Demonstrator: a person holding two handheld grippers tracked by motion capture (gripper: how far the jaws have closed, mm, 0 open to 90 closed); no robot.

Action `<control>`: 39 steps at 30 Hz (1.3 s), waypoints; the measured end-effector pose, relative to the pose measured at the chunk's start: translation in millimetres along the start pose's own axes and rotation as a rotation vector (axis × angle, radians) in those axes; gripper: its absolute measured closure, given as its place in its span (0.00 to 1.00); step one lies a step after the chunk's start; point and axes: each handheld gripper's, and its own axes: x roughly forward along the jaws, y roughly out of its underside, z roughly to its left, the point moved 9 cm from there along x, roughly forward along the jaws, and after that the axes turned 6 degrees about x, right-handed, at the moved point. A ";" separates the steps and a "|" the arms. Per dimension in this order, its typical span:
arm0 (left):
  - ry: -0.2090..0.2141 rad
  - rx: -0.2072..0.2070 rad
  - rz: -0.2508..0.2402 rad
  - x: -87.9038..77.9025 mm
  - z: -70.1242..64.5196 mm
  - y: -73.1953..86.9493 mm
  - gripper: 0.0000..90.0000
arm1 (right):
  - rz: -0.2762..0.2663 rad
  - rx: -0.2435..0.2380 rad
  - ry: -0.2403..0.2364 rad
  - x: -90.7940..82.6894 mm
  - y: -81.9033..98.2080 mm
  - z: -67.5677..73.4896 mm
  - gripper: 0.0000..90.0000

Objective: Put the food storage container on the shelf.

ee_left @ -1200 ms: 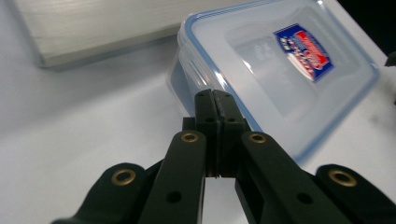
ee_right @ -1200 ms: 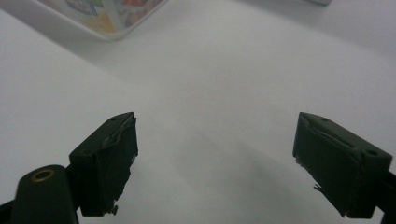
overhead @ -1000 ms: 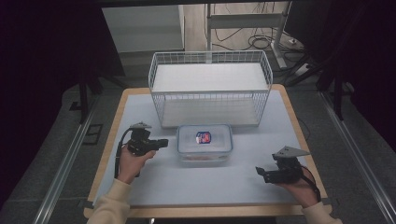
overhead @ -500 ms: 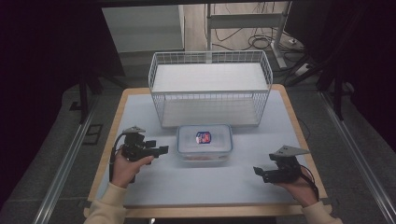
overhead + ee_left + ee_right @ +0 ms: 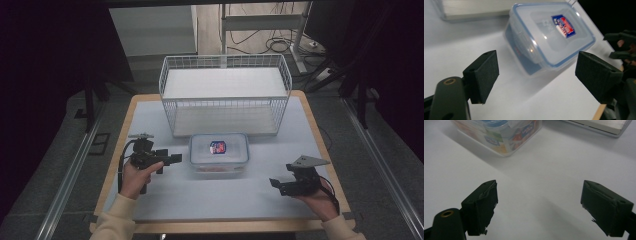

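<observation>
Jaws spread wide on both sides, nothing between them. My left gripper (image 5: pixel 172 159) sits just left of the plastic box (image 5: pixel 219 153), pointing at its left end; in the left gripper view that box (image 5: pixel 549 32) lies ahead, its lid on and its near corner roughly centred between my pads. My right gripper (image 5: pixel 276 184) hovers over the bare table (image 5: pixel 210 200), near and to the right of the box, well apart from it.

I judge the step to be closing in for a two-sided grip. To do it well, I should level the left gripper with the box wall below the lid rim, then bring the right one across to the opposite end before squeezing. The wire basket (image 5: pixel 225 92) stands just beyond the box, so I should keep my approach low and sideways.
</observation>
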 end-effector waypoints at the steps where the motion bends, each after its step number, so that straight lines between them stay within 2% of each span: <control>1: 0.021 -0.008 0.005 6.3 -0.1 -4.3 0.20 | -0.003 -0.001 0.003 -0.3 -1.1 1.1 0.15; 8: 0.088 -0.056 0.042 33.5 4.8 -9.0 0.18 | 0.005 -0.007 0.011 1.7 0.6 -0.7 0.15; 15: 0.167 -0.121 0.076 58.2 11.9 -7.4 0.16 | 0.016 -0.010 0.015 2.6 2.5 -0.4 0.15; 19: 0.193 -0.132 0.098 66.8 13.5 -3.8 0.15 | 0.018 -0.011 0.019 3.5 3.4 -1.4 0.16; 26: 0.227 -0.146 0.116 76.6 12.6 0.8 0.19 | 0.025 -0.014 0.021 4.3 4.6 -1.1 0.16; 29: 0.245 -0.146 0.123 79.1 10.2 2.1 0.23 | 0.025 -0.016 0.021 4.6 4.7 -1.1 0.16; 33: 0.239 -0.144 0.112 76.5 10.9 0.8 0.28 | 0.027 -0.017 0.016 5.2 3.2 0.0 0.16; 36: 0.241 -0.142 0.114 75.1 11.1 0.9 0.32 | 0.025 0.002 -0.008 7.0 -3.4 3.7 0.16; 39: 0.242 -0.151 0.111 74.8 11.5 0.5 0.33 | 0.008 0.041 -0.060 10.7 -22.5 11.5 0.16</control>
